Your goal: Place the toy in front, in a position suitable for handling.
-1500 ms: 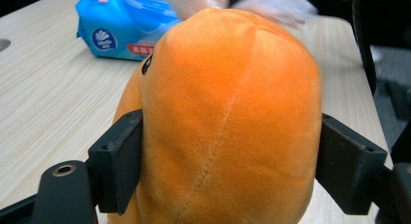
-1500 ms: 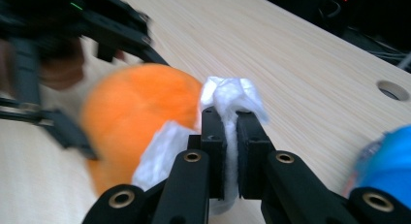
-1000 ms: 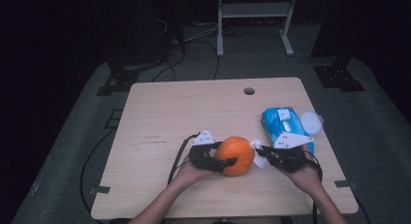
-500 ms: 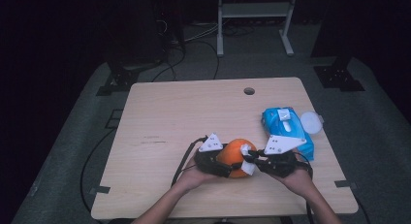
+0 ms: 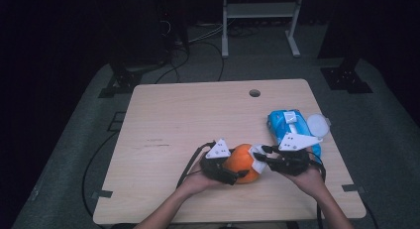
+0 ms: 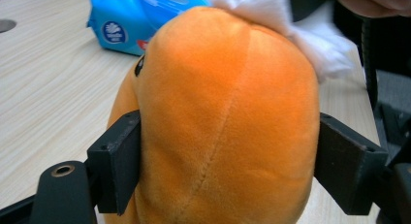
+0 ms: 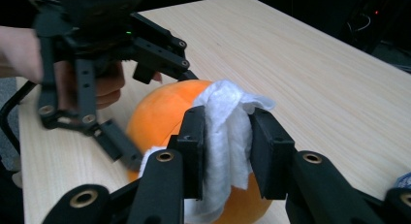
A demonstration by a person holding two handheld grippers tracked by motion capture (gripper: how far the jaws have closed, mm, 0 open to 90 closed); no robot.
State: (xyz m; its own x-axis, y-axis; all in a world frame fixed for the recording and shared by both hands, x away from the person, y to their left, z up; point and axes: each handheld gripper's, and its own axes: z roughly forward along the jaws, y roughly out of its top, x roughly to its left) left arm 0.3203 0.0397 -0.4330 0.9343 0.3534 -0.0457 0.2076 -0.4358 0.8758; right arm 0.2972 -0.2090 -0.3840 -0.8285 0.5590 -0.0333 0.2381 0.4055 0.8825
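Note:
A round orange plush toy [image 5: 240,162] sits near the table's front edge, and my left gripper [image 5: 236,166] is shut on it. In the left gripper view its two black jaws press the toy's [image 6: 223,112] sides. A crumpled white wipe [image 7: 225,117] lies against the toy's top right side. My right gripper [image 7: 227,136] has just been opening its jaws, and the wipe hangs loosely between them, draped on the toy [image 7: 155,112]. In the high view the right gripper [image 5: 261,158] reaches in from the right and meets the toy.
A blue pack of wet wipes [image 5: 289,125] lies to the right, just behind my right hand, with a white round lid [image 5: 318,125] beside it. The wooden table [image 5: 198,115] has a small hole [image 5: 254,93] near its far edge. Dark floor and cables surround it.
The right gripper has come in from the right with the wipe and now rests it on the toy. The left gripper keeps its hold and has barely moved.

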